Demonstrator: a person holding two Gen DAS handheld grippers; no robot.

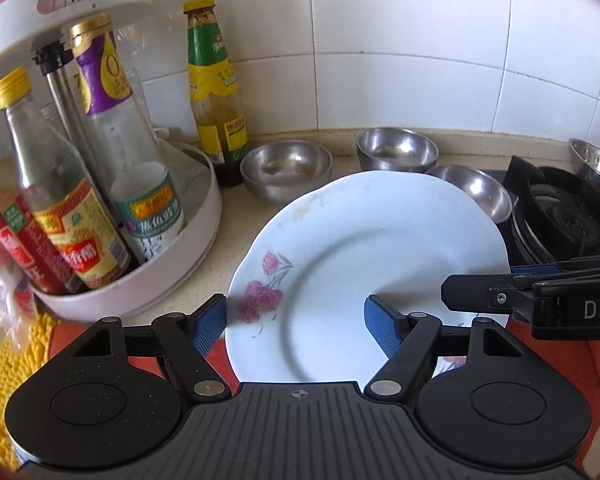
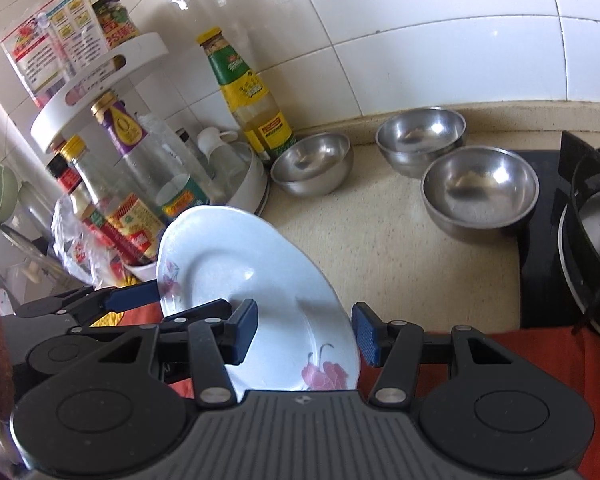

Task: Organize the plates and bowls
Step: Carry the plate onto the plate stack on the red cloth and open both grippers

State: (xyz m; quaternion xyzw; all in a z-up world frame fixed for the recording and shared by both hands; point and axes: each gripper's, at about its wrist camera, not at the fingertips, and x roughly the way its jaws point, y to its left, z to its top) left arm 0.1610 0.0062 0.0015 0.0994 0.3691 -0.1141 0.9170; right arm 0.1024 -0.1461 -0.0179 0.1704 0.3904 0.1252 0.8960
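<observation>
A white plate with pink flowers is tilted up from the counter, its far rim raised; it also shows in the right wrist view. My left gripper is open, its blue pads astride the plate's near left part. My right gripper is open, its pads either side of the plate's near rim; it also shows in the left wrist view at the plate's right edge. Three steel bowls stand empty on the counter beyond.
A white two-tier turntable rack of sauce bottles stands at left, with a green-labelled bottle beside it. A black gas hob is at right, with a fourth steel bowl behind it. A red cloth lies under the plate. Tiled wall behind.
</observation>
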